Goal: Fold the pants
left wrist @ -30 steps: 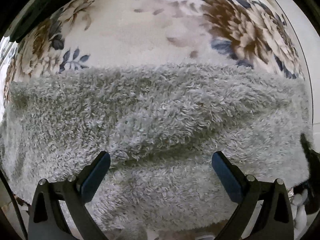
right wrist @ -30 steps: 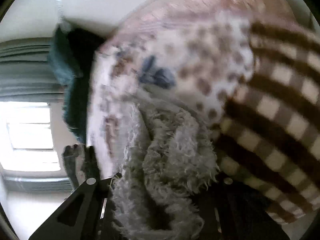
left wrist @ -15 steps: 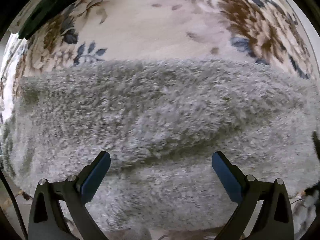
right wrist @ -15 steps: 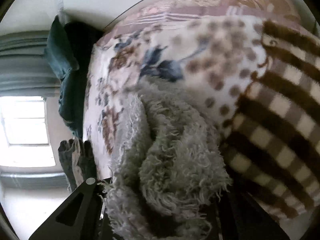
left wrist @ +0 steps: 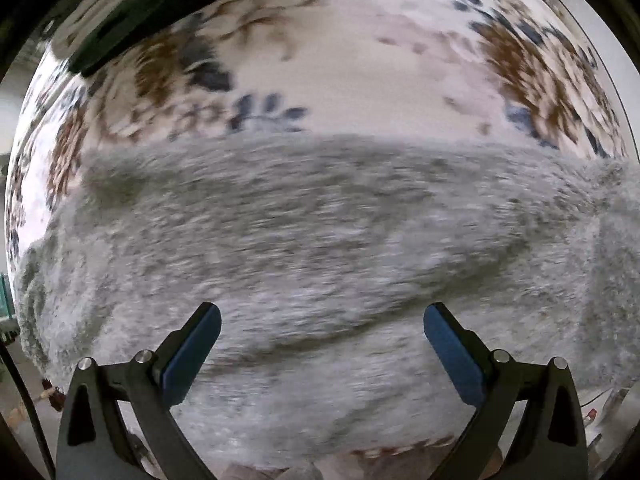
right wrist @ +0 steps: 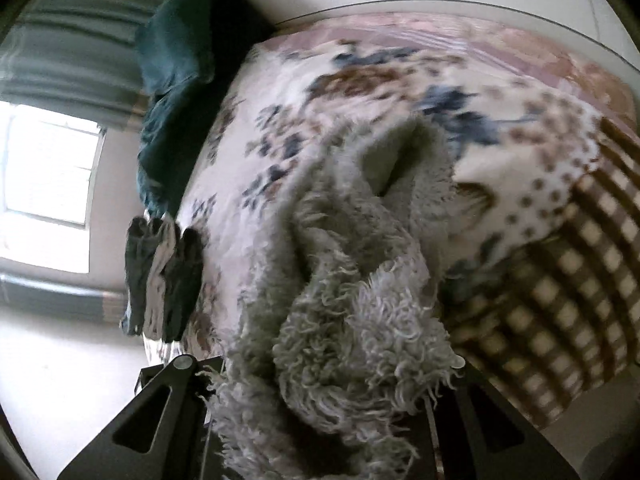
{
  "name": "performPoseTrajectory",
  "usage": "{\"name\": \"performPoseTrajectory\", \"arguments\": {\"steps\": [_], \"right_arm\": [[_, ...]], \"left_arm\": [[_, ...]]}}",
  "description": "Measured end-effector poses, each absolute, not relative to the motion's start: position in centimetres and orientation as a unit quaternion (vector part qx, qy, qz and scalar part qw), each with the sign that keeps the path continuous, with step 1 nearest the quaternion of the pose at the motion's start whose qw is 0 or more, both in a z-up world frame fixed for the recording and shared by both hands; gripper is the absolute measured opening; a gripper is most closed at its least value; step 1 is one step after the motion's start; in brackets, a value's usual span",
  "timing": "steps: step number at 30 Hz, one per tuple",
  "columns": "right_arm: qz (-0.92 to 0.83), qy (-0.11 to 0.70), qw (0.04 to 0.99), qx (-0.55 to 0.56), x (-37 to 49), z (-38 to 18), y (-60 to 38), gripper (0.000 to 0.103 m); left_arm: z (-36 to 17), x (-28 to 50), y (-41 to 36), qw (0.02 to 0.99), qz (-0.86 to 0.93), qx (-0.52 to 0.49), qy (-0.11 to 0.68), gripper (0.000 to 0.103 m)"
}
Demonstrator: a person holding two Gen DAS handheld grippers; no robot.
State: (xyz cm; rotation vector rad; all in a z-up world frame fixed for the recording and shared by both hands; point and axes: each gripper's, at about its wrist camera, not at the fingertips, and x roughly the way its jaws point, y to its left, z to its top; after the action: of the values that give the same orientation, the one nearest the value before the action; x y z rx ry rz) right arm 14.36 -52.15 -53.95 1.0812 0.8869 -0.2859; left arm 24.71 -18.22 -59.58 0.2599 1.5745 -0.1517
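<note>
A: A bedroom, going by the right wrist view: a bright window [right wrist: 48, 176] at the left edge, a grey curtain [right wrist: 72, 40] above it, and a bed [right wrist: 320, 92] under a floral cover filling the middle. A dark green cloth [right wrist: 176, 80] sits at upper left, and a brown checked blanket [right wrist: 560, 300] at the right.

B: And the pants?

A: The pants [left wrist: 320, 240] are grey and shaggy, spread across the middle and lower part of the left wrist view, lying on the flowered cover. In the right wrist view one end rises in a bunch from the bed toward the bottom centre.

B: Who has hold of them?

A: The right gripper [right wrist: 332, 420] is clenched on that bunch; the pile hides the pads completely. The left gripper [left wrist: 322, 336] hangs over the fabric with its jaws spread wide and nothing between them.

B: How will the fabric behave?

A: Soft and limp, I'd judge, with no stiffness at all; it sags and folds on itself where lifted. The thick pile looks bulky but light, and it should grip well, not slide. Nothing fragile about it.

B: Best place to take it?

A: Probably at an edge or hem, pinching through both layers, since a mid-panel pinch would only gather loose pile.
</note>
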Motion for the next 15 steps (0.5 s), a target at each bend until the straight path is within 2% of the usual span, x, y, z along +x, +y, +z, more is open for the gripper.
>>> {"name": "performPoseTrajectory", "arguments": {"steps": [7,15], "right_arm": [[-0.081,0.433,0.772,0.459,20.2,-52.7,-41.7,0.018],[0.031,0.547,0.755,0.361,26.1,-58.4,-21.3,0.018]], "left_arm": [[-57.7,25.5,-5.1,0.695,-0.036,0.063,0.715,0.103],[-56.6,25.4,13.9,0.692,0.039,0.029,0.720,0.103]]}}
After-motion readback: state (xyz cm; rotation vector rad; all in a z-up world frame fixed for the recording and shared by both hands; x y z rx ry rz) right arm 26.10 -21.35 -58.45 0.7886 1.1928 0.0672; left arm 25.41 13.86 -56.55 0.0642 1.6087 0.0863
